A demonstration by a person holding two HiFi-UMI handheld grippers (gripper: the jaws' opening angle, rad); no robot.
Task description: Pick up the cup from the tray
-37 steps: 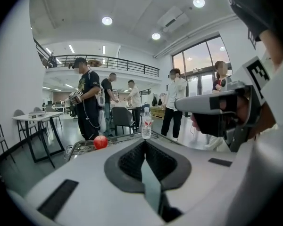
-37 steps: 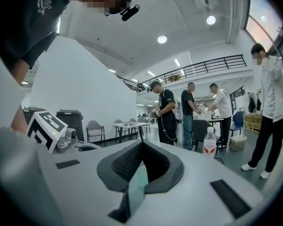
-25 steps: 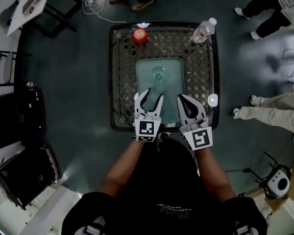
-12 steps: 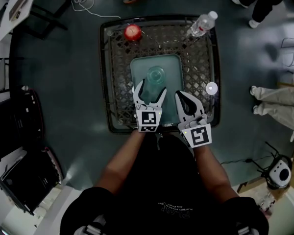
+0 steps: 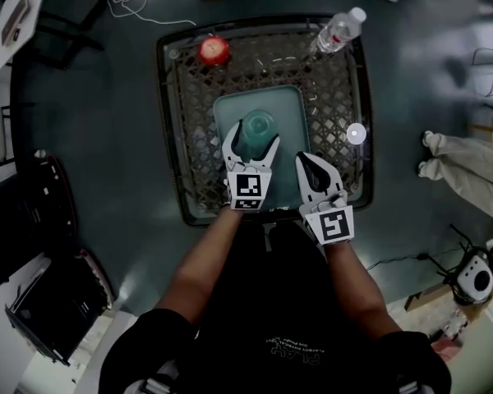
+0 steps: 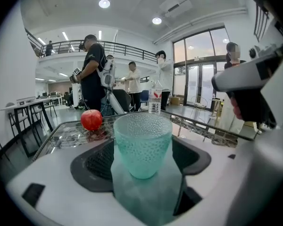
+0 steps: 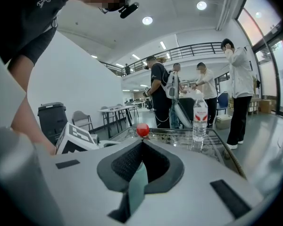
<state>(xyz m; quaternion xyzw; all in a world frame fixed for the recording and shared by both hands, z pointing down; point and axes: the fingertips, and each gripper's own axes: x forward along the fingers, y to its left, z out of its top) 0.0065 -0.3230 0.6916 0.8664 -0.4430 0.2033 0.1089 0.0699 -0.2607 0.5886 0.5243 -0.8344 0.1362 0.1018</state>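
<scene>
A teal dimpled glass cup stands upright on a teal tray in the middle of the mesh table. My left gripper is open; its jaws have just been opening. They stand one on each side of the cup's near part, and the pads do not press on it. My right gripper is shut and empty. It hangs over the tray's near right corner, beside the left one.
A red apple lies at the table's far left, and a water bottle stands at its far right. A small white round thing sits near the right edge. People stand beyond the table; chairs are on the left.
Both grippers have moved forward and down over the table toward the tray. The left gripper's jaws have spread wider and now flank the cup. The right gripper stayed shut.
</scene>
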